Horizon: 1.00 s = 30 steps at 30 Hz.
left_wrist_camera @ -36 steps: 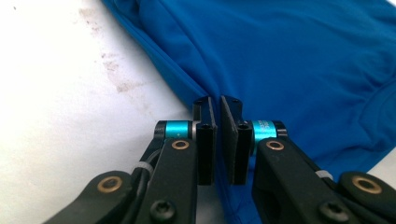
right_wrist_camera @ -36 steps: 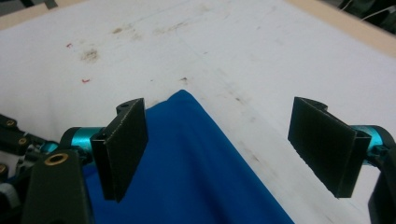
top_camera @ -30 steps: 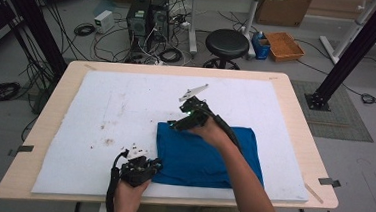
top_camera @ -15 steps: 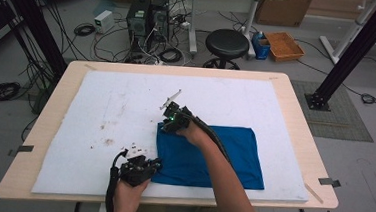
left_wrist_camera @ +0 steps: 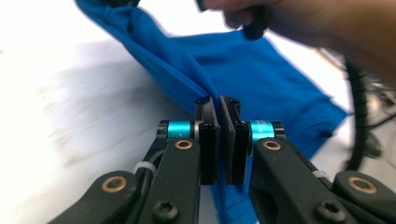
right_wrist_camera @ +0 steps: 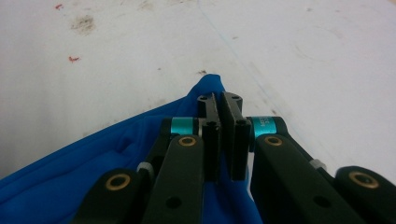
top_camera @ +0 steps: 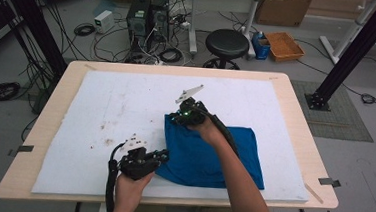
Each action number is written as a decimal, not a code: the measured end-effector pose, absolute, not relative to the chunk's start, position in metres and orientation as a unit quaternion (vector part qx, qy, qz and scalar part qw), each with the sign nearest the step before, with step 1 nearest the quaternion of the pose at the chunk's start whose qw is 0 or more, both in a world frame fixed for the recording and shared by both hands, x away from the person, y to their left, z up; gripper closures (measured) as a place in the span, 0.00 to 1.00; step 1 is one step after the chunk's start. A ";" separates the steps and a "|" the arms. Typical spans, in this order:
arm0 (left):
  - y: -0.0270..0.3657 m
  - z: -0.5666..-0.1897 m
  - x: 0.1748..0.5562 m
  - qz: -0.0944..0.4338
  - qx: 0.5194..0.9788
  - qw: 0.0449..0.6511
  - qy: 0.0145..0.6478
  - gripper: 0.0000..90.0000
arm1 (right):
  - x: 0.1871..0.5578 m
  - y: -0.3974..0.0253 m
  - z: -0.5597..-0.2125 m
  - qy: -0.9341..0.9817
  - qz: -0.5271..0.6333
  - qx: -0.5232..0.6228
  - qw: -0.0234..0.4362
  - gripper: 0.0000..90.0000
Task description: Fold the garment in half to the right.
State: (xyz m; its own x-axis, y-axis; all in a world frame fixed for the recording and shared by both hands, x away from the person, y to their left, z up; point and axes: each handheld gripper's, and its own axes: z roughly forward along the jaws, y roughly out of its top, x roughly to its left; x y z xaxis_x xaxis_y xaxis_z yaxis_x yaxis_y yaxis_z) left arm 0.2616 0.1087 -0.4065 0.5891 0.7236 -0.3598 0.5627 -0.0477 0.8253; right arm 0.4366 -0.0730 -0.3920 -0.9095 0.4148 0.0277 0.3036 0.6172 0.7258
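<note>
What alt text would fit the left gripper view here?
The left tongs are shut on an edge of a blue cloth, which stretches away over the white table cover. At the top, blurred, the person's other hand reaches in.

From my fixed high camera I look forward and down over the whole bench (top_camera: pixel 293 143), some way off. My left tool's camera sits very close behind its jaws at the near edge, facing the far right across the blue cloth (left_wrist_camera: pixel 261 70). My right tool's camera faces far left over that cloth.
</note>
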 end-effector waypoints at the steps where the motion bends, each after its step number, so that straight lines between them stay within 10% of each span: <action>1: 0.104 -0.404 0.263 0.072 0.721 0.529 0.442 0.96 | 0.436 -0.079 -0.391 0.892 0.396 0.203 0.073 0.97; 30: -0.066 -0.406 0.316 -0.041 0.783 0.506 0.360 0.95 | 0.417 -0.267 -0.403 0.838 0.403 0.341 0.138 0.97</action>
State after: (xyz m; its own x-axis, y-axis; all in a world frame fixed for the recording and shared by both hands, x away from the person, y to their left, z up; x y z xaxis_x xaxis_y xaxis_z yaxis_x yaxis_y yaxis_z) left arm 0.3158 -0.0656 -0.4056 0.7375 0.5217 -0.4290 0.6052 -0.2285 0.7626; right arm 0.4165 -0.2667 -0.4027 -0.7290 0.6832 0.0428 0.4603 0.4430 0.7693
